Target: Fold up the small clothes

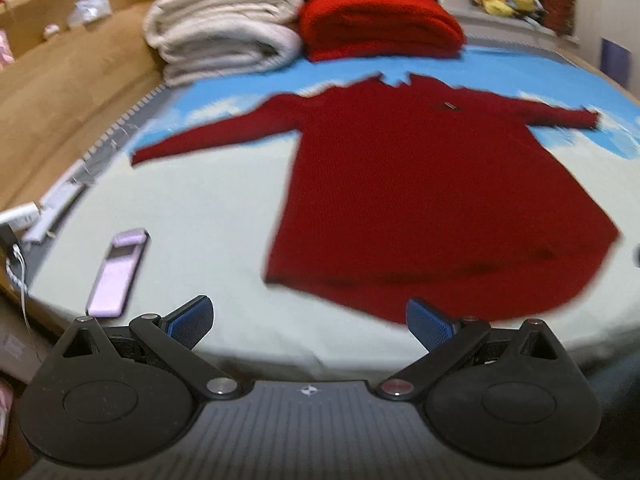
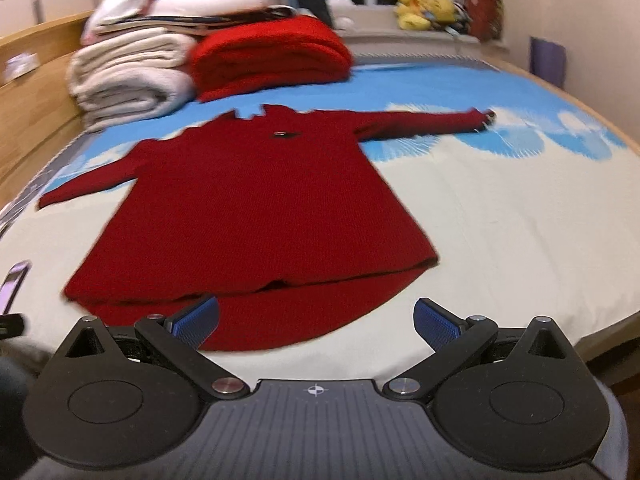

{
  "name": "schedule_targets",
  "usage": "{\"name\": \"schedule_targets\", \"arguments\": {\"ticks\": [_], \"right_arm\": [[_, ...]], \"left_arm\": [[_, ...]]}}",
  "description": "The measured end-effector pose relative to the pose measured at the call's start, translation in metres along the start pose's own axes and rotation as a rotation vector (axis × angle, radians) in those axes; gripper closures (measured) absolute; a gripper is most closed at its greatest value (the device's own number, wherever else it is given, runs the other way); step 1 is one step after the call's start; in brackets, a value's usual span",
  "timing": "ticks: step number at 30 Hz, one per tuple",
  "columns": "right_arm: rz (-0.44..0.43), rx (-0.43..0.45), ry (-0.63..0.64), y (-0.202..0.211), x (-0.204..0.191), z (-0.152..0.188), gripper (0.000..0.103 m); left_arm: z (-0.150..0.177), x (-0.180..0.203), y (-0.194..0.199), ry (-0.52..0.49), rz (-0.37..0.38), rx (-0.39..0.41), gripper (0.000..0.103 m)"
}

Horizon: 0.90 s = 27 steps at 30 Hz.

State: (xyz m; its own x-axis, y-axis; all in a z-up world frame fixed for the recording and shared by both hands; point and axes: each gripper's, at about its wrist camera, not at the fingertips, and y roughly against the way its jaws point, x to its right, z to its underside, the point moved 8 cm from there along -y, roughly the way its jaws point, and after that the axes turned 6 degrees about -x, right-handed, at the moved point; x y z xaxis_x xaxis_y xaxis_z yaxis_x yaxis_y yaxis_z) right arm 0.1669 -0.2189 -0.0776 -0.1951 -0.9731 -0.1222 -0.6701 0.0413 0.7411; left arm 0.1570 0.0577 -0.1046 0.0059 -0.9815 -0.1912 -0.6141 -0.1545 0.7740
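Your left gripper (image 1: pixel 310 322) is wide open, empty | your right gripper (image 2: pixel 316 322) too | both wait by the hem | the red dress (image 1: pixel 420 200) lies flat on the bed (image 1: pixel 192 220), sleeves out | folding not started | next: grab a sleeve

A home bedroom: a bed (image 2: pixel 500 220) with wooden frame, folded blankets (image 2: pixel 132 76), plush toys (image 2: pixel 424 8) by the wall.
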Motion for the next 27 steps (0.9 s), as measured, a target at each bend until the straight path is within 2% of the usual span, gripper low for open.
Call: {"name": "schedule_targets", "arguments": {"ticks": [3, 6, 10, 12, 15, 18, 19, 21, 23, 24, 25, 26, 27], "right_arm": [[0.025, -0.022, -0.033, -0.038, 0.017, -0.016, 0.001], [0.055, -0.078, -0.095, -0.087, 0.04, -0.032, 0.001], [0.123, -0.175, -0.23, -0.146, 0.077, -0.05, 0.001], [0.123, -0.198, -0.251, -0.164, 0.086, -0.059, 0.001], [0.136, -0.216, -0.248, -0.187, 0.101, -0.071, 0.001], [0.122, -0.289, -0.26, -0.208, 0.106, -0.065, 0.001], [0.122, -0.306, -0.256, -0.213, 0.106, -0.061, 0.0], [0.143, -0.286, -0.209, -0.213, 0.101, -0.06, 0.001], [0.151, -0.285, -0.161, -0.214, 0.097, -0.055, 0.003], [0.15, -0.274, -0.15, -0.213, 0.094, -0.055, 0.007], [0.139, -0.253, -0.142, -0.21, 0.091, -0.054, 0.022], [0.117, -0.23, -0.125, -0.205, 0.085, -0.054, 0.051], [0.08, -0.219, -0.107, -0.201, 0.08, -0.056, 0.064]], "left_arm": [[-0.019, -0.014, -0.041, 0.033, -0.028, -0.008, 0.0], [-0.035, -0.023, -0.088, 0.07, 0.01, -0.072, 0.0], [-0.052, -0.028, -0.136, 0.11, 0.06, -0.117, 0.0], [-0.06, -0.028, -0.159, 0.106, 0.049, -0.15, 0.0], [-0.072, -0.026, -0.191, 0.062, -0.016, -0.163, 0.0], [-0.076, -0.016, -0.218, 0.006, -0.034, -0.202, 0.0], [-0.077, -0.014, -0.223, 0.017, -0.029, -0.198, 0.0], [-0.078, -0.012, -0.225, 0.079, -0.025, -0.187, 0.0], [-0.077, -0.008, -0.225, 0.127, 0.032, -0.205, 0.012], [-0.077, -0.005, -0.222, 0.14, 0.063, -0.207, 0.029], [-0.078, -0.005, -0.217, 0.142, 0.052, -0.199, 0.049], [-0.08, -0.006, -0.212, 0.133, 0.007, -0.177, 0.066], [-0.08, -0.008, -0.21, 0.118, -0.033, -0.161, 0.094]]}}
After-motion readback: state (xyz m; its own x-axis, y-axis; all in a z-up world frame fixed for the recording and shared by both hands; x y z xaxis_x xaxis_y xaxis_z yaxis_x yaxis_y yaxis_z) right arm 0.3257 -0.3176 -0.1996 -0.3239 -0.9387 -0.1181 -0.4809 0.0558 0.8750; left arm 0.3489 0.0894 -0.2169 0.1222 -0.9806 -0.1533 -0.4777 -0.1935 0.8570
